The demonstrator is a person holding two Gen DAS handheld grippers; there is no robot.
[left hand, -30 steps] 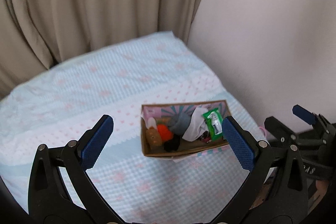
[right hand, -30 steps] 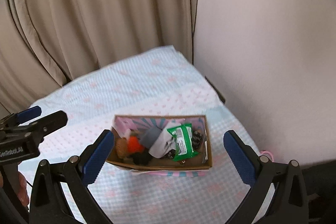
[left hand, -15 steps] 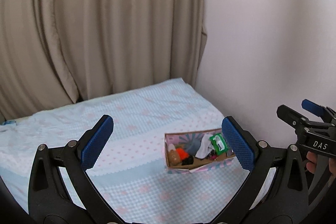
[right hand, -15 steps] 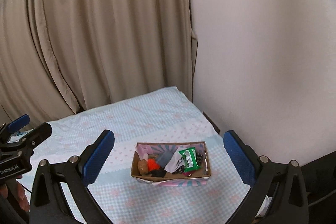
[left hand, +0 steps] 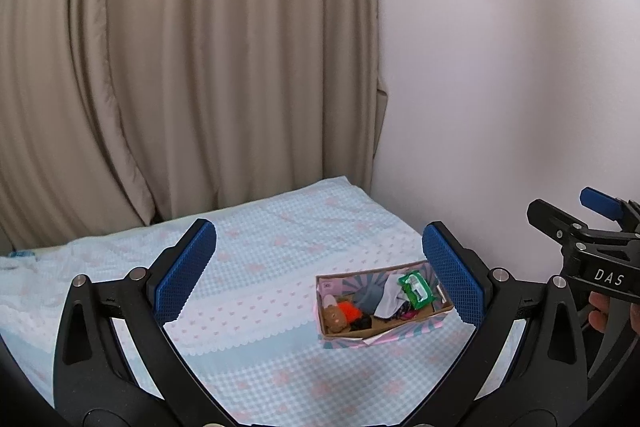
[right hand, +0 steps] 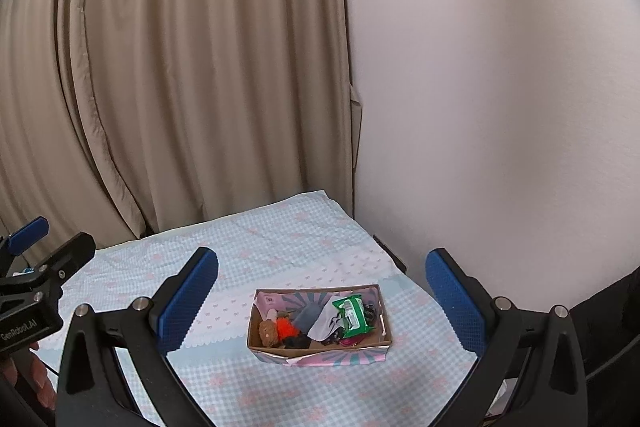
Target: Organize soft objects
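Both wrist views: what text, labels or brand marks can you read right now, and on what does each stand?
"DAS": white letters on the body of the right tool, seen in the left wrist view.
"GenRobot.AI": white letters on the body of the left tool, seen in the right wrist view.
Green packet in the cardboard box: its label print is too small to read.

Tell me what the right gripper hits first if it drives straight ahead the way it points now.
Probably the beige curtain or the wall beside it: the right gripper aims above the bed, and the cardboard box sits low in its view. Depth is unclear, so this is a guess.
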